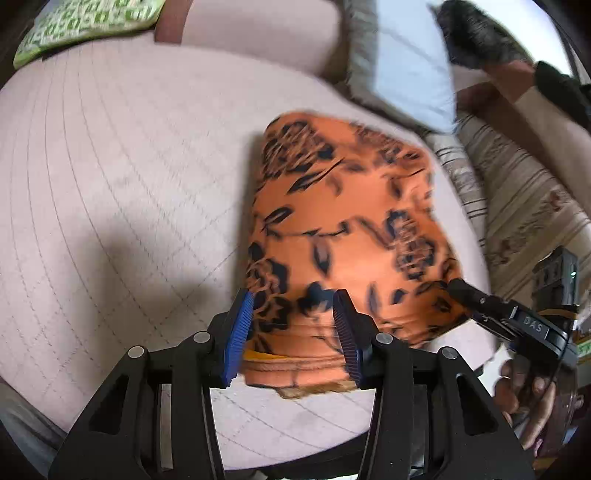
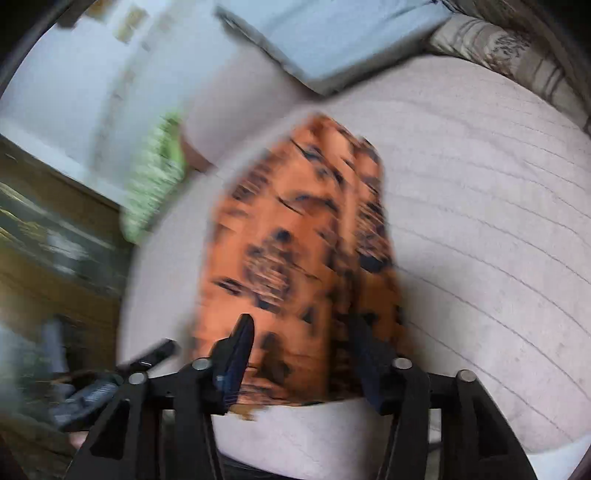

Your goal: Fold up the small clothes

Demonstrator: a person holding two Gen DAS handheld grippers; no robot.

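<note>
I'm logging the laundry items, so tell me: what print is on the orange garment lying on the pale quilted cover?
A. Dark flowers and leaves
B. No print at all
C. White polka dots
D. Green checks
A: the orange garment carries dark floral and leaf shapes across the fabric.

Black tool (image 1: 293, 328) frames, ribbed blue pads (image 1: 238, 332), silver screws.

A pale pink quilted bed cover (image 1: 110, 166) is spreading across the scene — stitched in lines. A green patterned cushion (image 1: 85, 26) and a light blue pillow (image 1: 410, 70) are lying at its far edge; striped beige bedding (image 1: 524, 192) is running alongside.
</note>
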